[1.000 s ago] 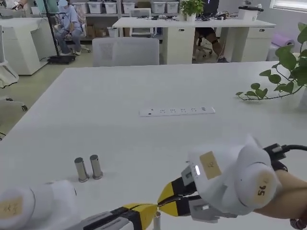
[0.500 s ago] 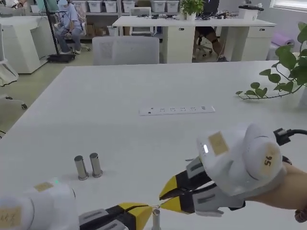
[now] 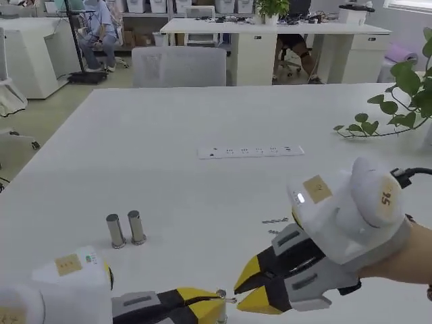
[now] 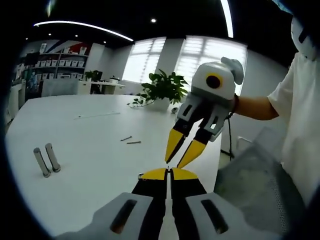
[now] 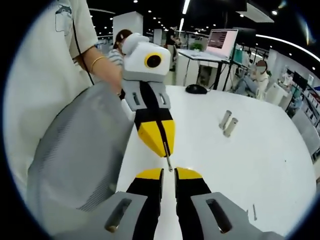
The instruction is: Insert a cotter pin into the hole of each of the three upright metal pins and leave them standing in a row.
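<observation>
Clamped between pressed-together yellow wedge tips of left gripper [image 3: 221, 304]: cotter pin [image 5: 167, 155], thin straight grey wire, jutting toward right gripper [image 3: 237, 297]. Right tips parted in narrow V, wire end reaching into gap; contact unclear. Just beside left tips: third metal pin [image 3: 221, 294], round top showing. Cannot tell whether wire passes through its hole. Upright near left table [image 3: 202, 121] edge: two more metal pins [image 3: 116, 231], dull grey cylinders, close together. Flat on smooth white top: spare cotter pins [image 3: 275, 221].
</observation>
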`<state>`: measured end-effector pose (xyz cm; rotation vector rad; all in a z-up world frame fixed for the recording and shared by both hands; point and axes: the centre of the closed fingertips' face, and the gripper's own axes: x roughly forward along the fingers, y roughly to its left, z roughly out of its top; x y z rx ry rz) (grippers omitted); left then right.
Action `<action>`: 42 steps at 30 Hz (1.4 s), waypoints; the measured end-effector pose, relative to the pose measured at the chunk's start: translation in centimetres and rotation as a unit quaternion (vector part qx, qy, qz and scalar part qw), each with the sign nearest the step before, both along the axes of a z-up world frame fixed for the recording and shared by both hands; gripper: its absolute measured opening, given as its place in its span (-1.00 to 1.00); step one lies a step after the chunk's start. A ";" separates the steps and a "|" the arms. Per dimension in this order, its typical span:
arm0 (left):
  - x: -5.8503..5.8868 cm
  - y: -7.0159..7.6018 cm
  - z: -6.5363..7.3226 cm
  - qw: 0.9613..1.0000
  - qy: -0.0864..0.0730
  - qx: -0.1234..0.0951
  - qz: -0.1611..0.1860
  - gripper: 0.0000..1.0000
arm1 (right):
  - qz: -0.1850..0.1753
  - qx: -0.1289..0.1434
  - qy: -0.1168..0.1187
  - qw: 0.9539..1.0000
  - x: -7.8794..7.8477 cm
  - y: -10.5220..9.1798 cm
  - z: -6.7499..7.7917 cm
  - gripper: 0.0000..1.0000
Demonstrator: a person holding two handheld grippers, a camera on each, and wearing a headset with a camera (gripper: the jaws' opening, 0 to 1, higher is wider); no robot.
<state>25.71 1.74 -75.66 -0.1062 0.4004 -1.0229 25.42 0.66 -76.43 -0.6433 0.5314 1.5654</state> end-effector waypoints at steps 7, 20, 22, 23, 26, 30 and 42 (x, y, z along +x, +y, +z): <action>-1.2 -0.4 -0.4 0.999 -0.014 0.017 -0.037 -1.00 | 0.012 -0.008 0.036 0.999 -1.1 -0.4 -0.5 -0.76; -2.9 -1.4 0.0 0.995 -0.025 0.015 -0.091 -1.00 | 0.036 -0.009 0.093 0.995 -3.1 -0.7 -0.8 -0.79; -3.2 -1.6 0.0 0.995 -0.023 0.011 -0.100 -1.00 | 0.039 -0.010 0.100 0.994 -3.4 -0.7 -0.8 -0.80; -3.3 -1.7 0.0 0.994 -0.025 0.012 -0.101 -1.00 | 0.041 -0.009 0.104 0.994 -3.6 -0.7 -0.8 -0.81; -3.6 -1.8 0.0 0.994 -0.024 0.011 -0.107 -1.00 | 0.050 -0.010 0.115 0.992 -4.1 -0.8 -0.8 -0.87; -3.9 -1.9 0.1 0.993 -0.023 0.009 -0.117 -1.00 | 0.053 -0.009 0.120 0.991 -4.4 -0.9 -0.8 -0.89; -4.5 -2.0 0.3 0.991 -0.026 0.002 -0.129 -1.00 | 0.067 -0.005 0.125 0.990 -5.1 -1.0 -0.6 -0.91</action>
